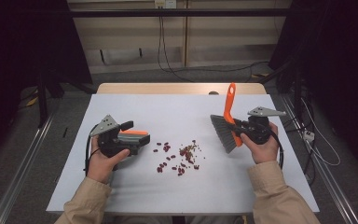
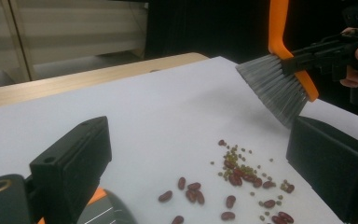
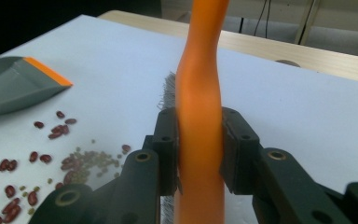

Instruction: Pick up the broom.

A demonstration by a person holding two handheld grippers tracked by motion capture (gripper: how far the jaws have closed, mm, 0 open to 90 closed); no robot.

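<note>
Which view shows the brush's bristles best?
The left gripper view: the brush shows its grey bristles side-on, fanned above the beans. The high view gives the whole brush, but small. The right gripper view has the right gripper clamping the orange handle, which hides most bristles.

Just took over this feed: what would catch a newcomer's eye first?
The orange-handled brush, clamped upright in the right gripper at the table's right. Then the scattered red beans and small green ones mid-table, and the grey dustpan with its orange edge at the left gripper.
</note>
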